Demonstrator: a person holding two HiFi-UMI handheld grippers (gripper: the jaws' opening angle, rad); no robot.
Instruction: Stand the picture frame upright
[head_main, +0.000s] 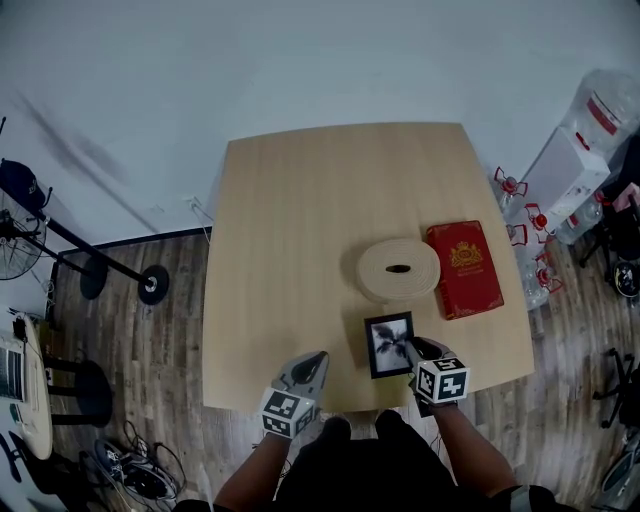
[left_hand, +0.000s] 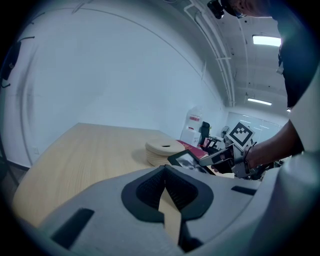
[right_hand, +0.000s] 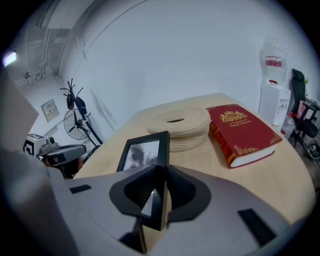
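Right hand-held gripper (right_hand: 157, 195) pinching side edge of small black rectangular picture frame (right_hand: 145, 152) holding grey-white photo. Frame tilted, near front edge of light wooden worktop (head_main: 300, 220). Left hand-held gripper (left_hand: 166, 192) pressed together, empty, alongside. Round beige woven disc (head_main: 399, 269) and red gilt-stamped book (head_main: 464, 268) lie beyond frame.

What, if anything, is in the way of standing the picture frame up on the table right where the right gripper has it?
Nothing visible. The right gripper clamps the picture frame by its edge, low over the table. The round woven mat lies just beyond it and the red book farther right, both clear of it.
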